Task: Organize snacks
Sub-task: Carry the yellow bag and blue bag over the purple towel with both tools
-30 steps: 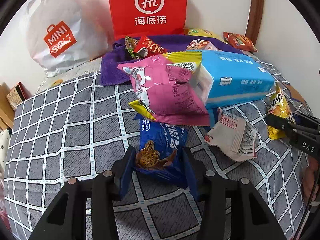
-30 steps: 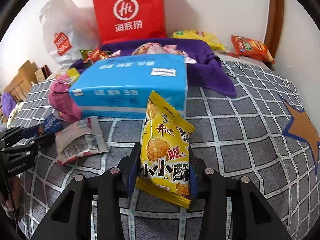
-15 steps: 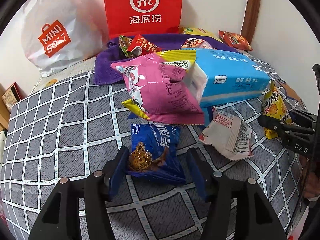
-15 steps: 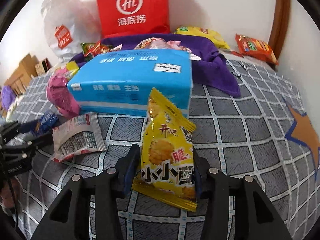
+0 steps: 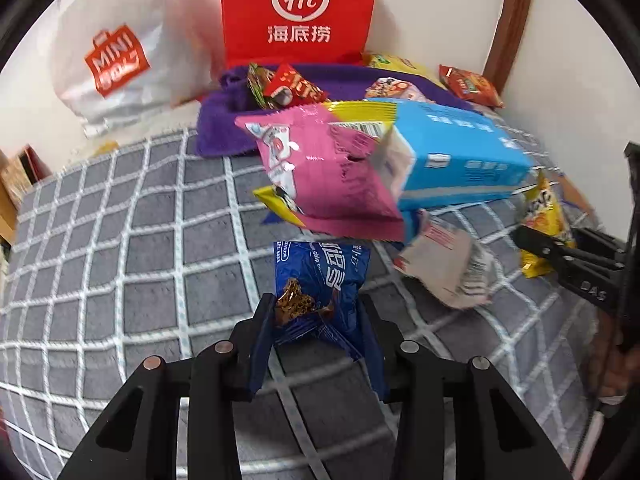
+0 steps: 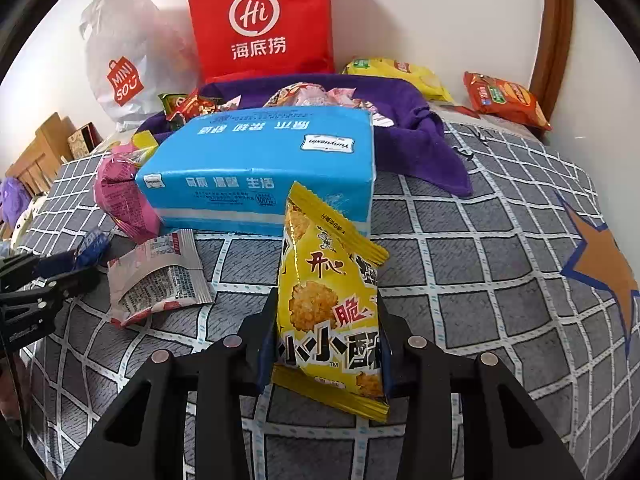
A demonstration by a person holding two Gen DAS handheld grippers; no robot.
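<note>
Both grippers loaded right now. My left gripper [image 5: 316, 330] is closing on the small blue crinkly cookie packet [image 5: 320, 280], near-centre on the grey checked bedspread [image 5: 120, 240], and the pads already press its sides. Right gripper [image 6: 326, 344] is squeezing in on the yellow foil rice-cracker bag [image 6: 332, 312], standing just in front of the blue tissue pack [image 6: 260, 168]. Both bags are light, puffy and slippery, with crushable stuff inside, so I'd grip the lower body gently, not the seams. Compared with half a second back, the left jaws were spread wide around the cookie packet; now they've narrowed onto it.
</note>
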